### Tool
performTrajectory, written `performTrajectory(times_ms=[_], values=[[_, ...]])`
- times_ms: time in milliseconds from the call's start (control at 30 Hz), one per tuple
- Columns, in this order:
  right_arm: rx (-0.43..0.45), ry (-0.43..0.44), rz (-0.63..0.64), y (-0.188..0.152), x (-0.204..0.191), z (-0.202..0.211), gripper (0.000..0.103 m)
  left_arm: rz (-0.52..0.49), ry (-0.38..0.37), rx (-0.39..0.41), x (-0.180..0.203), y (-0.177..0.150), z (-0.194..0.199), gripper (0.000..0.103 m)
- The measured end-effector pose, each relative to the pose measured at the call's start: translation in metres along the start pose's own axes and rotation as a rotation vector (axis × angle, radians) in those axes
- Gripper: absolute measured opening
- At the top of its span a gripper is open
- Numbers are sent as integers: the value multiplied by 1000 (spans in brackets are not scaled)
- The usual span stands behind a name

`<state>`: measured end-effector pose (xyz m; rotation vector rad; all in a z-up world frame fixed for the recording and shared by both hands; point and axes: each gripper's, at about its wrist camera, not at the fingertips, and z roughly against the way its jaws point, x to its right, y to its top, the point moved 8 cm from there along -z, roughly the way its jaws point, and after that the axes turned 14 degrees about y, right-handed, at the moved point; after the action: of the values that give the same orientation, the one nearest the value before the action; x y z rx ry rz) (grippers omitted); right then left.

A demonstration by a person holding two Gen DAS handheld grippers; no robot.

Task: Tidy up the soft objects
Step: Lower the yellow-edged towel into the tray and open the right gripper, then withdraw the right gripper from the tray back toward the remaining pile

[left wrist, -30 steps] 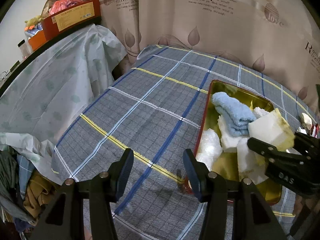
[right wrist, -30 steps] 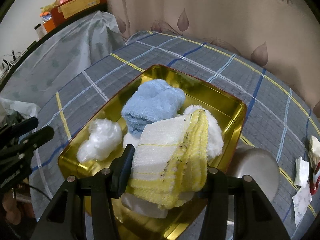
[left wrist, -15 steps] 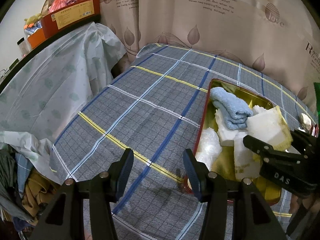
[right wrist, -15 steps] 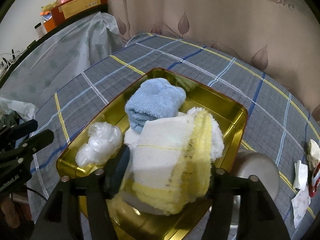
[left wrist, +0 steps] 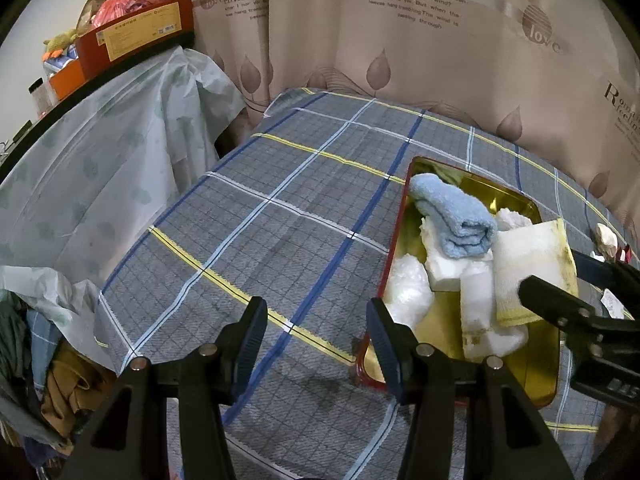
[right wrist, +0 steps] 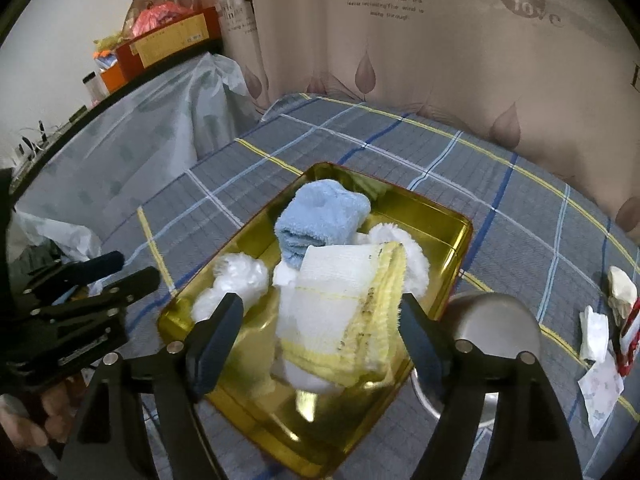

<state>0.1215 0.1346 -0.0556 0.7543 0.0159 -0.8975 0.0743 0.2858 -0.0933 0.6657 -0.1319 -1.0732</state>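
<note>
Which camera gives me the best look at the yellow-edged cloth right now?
The right wrist view: the yellow-edged cloth sits centred between the right gripper's open fingers. The left wrist view shows it only at the frame's right edge, partly behind that gripper.

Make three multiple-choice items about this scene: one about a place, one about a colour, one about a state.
1. Where does the blue towel lie?
A. in the gold tray
B. on the tablecloth
C. in the metal bowl

2. What colour is the edge of the white cloth?
A. red
B. yellow
C. green

3. How is the left gripper?
A. shut on a towel
B. shut, empty
C. open, empty

Answers:
1 A: blue towel rests inside gold tray.
2 B: white cloth has a yellow border.
3 C: left gripper shows only tablecloth between its fingers.
</note>
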Motion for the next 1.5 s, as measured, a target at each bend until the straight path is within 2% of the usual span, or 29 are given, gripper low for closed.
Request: performTrajectory(times_ms=[300,567,767,967,1100,1267,1500], values=[[43,6,-20,-10,6,39,76,0,3,1,0,0,1,53],[94,-42,-81,-24,39,86,76,4,6,6,-3,-1,2,53],[96,-164,-153,-52,98,135,76,0,10,11,-5,0,3,53],[83,-315,-255,-89,176,194,76,-20,24,17,-3,-2,2,53],[63,-351,-341,-112,217,214,76,-33,20,16,1,-2,2,53],[11,-332,-396,-126,246,205,76,-42,27,35,3,0,3,53],[-121,-294,-498,-123,277,153,77,-42,29,42,5,2,3,53]])
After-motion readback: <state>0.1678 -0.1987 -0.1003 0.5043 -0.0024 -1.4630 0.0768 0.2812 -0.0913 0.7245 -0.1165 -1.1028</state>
